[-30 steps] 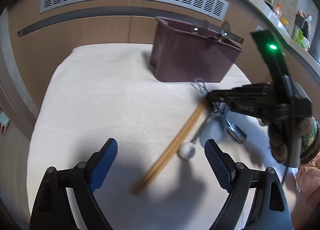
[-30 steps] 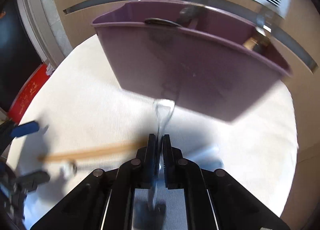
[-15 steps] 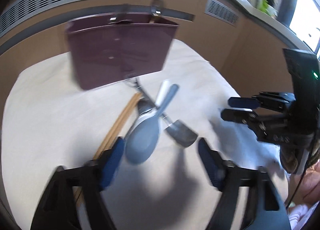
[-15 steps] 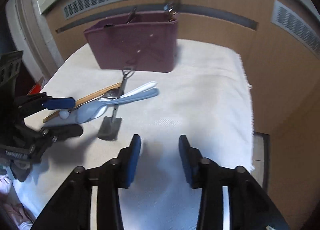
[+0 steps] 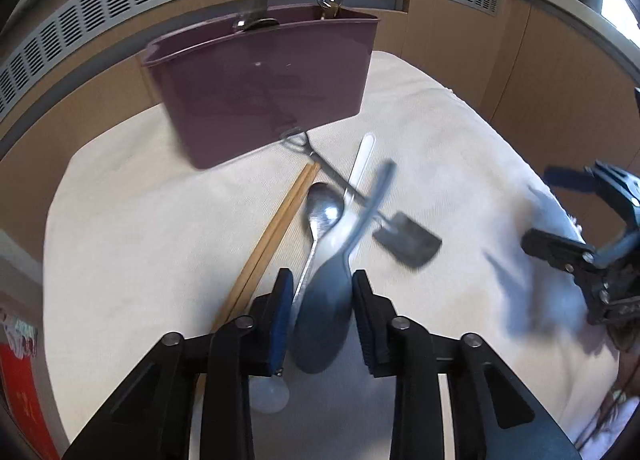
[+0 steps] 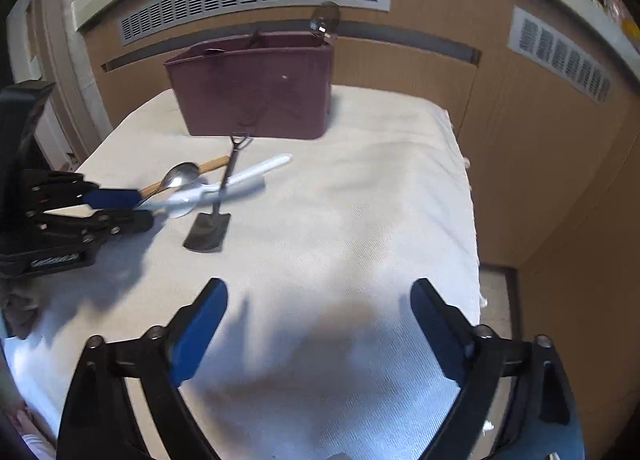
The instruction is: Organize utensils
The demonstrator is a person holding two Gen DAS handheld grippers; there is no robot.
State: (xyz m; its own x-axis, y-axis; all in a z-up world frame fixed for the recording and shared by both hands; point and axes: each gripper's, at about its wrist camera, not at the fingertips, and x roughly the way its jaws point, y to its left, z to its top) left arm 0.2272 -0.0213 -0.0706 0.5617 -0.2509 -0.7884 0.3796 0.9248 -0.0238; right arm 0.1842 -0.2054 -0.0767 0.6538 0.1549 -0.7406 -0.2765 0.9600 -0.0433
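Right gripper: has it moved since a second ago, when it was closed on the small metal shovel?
Yes. The right gripper has backed away from the maroon bin, its fingers just opened with nothing between them; the shovel lies on the cloth.

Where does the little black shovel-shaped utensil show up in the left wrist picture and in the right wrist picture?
Left wrist view: black shovel utensil lies right of centre on the cloth.
Right wrist view: it lies left of centre.
Shared landmark: the maroon bin; its loop handle end points there.
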